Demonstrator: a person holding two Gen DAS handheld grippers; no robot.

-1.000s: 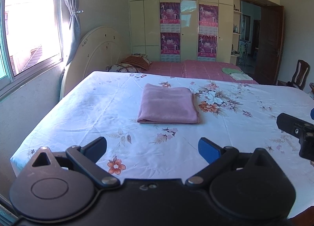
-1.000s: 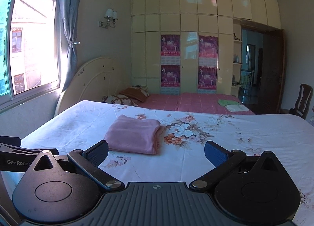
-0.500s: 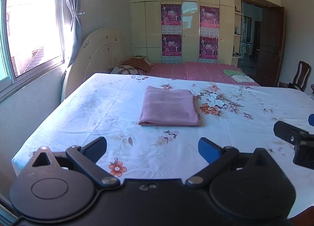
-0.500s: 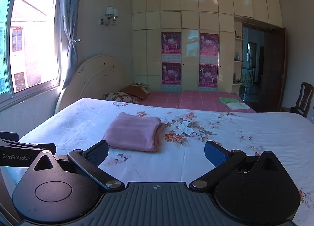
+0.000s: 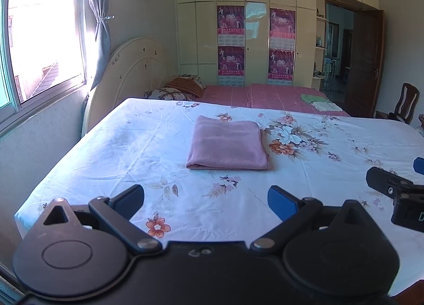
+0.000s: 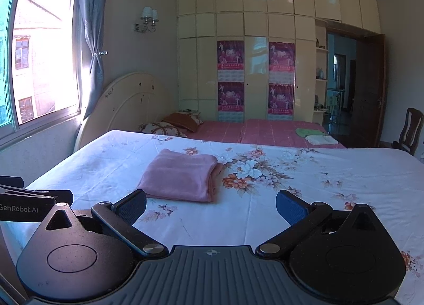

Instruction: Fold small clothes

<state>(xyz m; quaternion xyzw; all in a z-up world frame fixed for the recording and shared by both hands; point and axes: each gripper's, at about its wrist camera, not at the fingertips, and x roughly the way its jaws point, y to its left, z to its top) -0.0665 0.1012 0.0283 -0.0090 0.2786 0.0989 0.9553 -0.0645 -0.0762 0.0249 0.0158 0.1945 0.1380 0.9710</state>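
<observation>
On the white floral bedsheet (image 5: 127, 151) the folded pink cloth (image 5: 228, 143) lies finished; I've drawn my left gripper (image 5: 206, 196) and right gripper (image 6: 210, 205) back, both released and empty.

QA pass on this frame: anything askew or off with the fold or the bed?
Little stands out. The pink cloth lies folded flat on the floral sheet, though an under layer pokes out past its right edge. Faint grey smudges mark the sheet left of it. Both tools, left and right, are open and clear of it.
</observation>
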